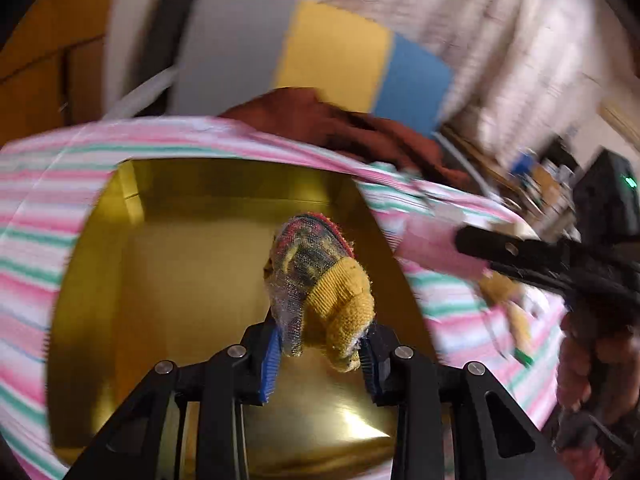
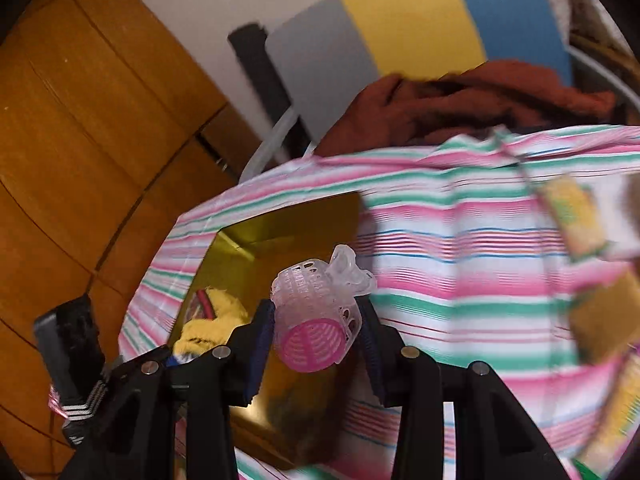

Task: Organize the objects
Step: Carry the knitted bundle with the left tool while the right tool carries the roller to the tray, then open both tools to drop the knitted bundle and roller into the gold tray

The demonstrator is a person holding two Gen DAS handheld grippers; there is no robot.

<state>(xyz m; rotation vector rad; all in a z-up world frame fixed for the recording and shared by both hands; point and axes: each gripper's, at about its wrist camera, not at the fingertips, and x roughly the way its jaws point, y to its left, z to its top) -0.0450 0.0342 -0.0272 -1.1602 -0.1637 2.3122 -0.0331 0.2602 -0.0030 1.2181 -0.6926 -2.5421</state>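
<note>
My left gripper (image 1: 320, 344) is shut on a knitted item (image 1: 320, 276) with a yellow cuff and a multicoloured body under grey mesh. It hangs over a shiny gold box (image 1: 180, 264) that is set into a pink, green and white striped cloth (image 1: 48, 208). My right gripper (image 2: 316, 332) is shut on a pink hair roller (image 2: 316, 320) in a clear plastic clip, above the right edge of the gold box (image 2: 280, 224). In the right wrist view the yellow knitted item (image 2: 212, 320) shows over the box at lower left. Blurred black fingers of the right gripper (image 1: 520, 252) reach in from the right.
A rust-brown cloth (image 1: 340, 124) lies bunched behind the striped cloth. A grey, yellow and blue panel (image 1: 332, 52) stands beyond it. Wooden floor (image 2: 80, 120) lies to the left. Yellow and green packets (image 2: 576, 216) lie blurred on the striped cloth (image 2: 460, 240). A hand (image 1: 592, 360) holds the right gripper.
</note>
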